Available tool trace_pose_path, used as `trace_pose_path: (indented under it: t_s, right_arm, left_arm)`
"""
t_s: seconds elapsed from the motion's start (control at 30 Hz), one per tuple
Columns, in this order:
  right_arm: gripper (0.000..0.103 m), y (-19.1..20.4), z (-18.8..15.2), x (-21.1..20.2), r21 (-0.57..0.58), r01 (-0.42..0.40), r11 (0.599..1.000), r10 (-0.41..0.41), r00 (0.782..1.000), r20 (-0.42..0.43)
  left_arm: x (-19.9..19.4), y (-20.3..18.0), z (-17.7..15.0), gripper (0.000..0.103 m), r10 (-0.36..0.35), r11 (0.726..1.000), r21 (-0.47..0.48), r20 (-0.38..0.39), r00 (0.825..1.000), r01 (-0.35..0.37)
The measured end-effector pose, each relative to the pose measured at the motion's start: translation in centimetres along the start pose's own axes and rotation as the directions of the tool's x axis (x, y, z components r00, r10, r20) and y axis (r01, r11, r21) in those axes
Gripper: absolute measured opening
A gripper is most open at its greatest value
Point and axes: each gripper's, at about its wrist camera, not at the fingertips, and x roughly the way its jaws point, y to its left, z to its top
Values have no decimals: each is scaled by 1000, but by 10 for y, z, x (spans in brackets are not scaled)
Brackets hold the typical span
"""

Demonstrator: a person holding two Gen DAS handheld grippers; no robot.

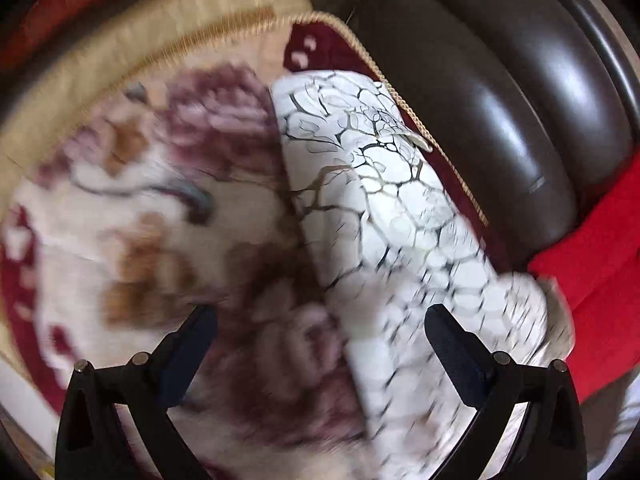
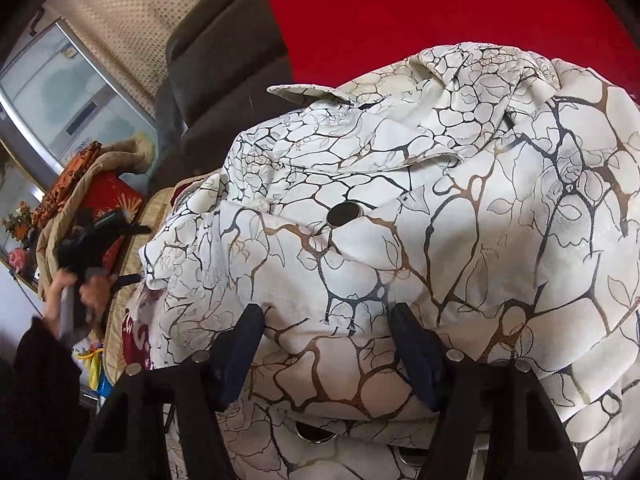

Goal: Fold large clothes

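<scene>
A white jacket [image 2: 420, 208] with a dark crackle print and a round dark button [image 2: 345, 214] fills the view. The right gripper [image 2: 326, 354], fingers spread, presses into its fabric.

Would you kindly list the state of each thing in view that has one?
White patterned coat: crumpled in a heap, not folded flat.
Coat button: exposed on top.
Left hand-held gripper: open, empty, over the floral blanket.
Right hand-held gripper: open, fingers on either side of a coat fold.
</scene>
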Motion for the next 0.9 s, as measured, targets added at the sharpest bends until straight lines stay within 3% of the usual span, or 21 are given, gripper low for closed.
trace_pose_path:
  t_s: [0.07, 0.13, 0.17, 0.2, 0.27, 0.43, 0.53, 0.6, 0.7, 0.77, 0.8, 0.9]
  right_arm:
    - [70, -4, 2, -2, 9, -11, 1000, 11, 1000, 4]
    - [70, -5, 4, -2, 15, -19, 1000, 19, 1000, 6]
    - [70, -5, 4, -2, 16, -21, 1000, 21, 1000, 7]
    - [70, -5, 4, -3, 17, -23, 1000, 22, 1000, 10]
    - [70, -5, 3, -4, 20, -26, 999, 25, 1000, 13]
    - [68, -11, 5, -15, 61, -69, 996, 67, 997, 36]
    - [68, -16, 9, -37, 72, -75, 995, 69, 994, 89]
    - [68, -22, 12, -56, 63, -58, 996, 49, 989, 137]
    - [68, -35, 19, -88, 80, -49, 996, 32, 979, 203]
    - [68, -45, 22, -108, 103, -42, 994, 16, 969, 245]
    - [68, -50, 23, -119, 116, -41, 992, 9, 964, 266]
    - [68, -69, 25, -149, 154, -22, 988, -29, 946, 322]
  left_arm:
    - [13, 0, 5, 99, -44, 998, -43, -16, 999, 44]
    - [20, -3, 5, 83, -68, 995, -71, -12, 998, 67]
    - [20, -6, 5, 63, -75, 995, -69, -3, 997, 75]
    - [21, -11, 4, 30, -106, 993, -56, -6, 994, 106]
    - [23, -20, 3, 6, -133, 991, -39, -29, 991, 131]
    - [-21, -68, -11, 3, -79, 987, 145, 110, 991, 63]
    - [-65, -114, -35, 3, -106, 944, 330, 202, 974, 34]
    - [-95, -146, -61, 3, -127, 888, 460, 244, 961, 0]
    - [-132, -191, -121, 3, -163, 776, 628, 291, 943, -60]
    - [-144, -220, -167, 3, -194, 677, 730, 294, 936, -90]
    - [-149, -235, -194, 3, -209, 615, 782, 288, 934, -103]
    - [-140, -269, -284, 4, -225, 401, 907, 233, 946, -128]
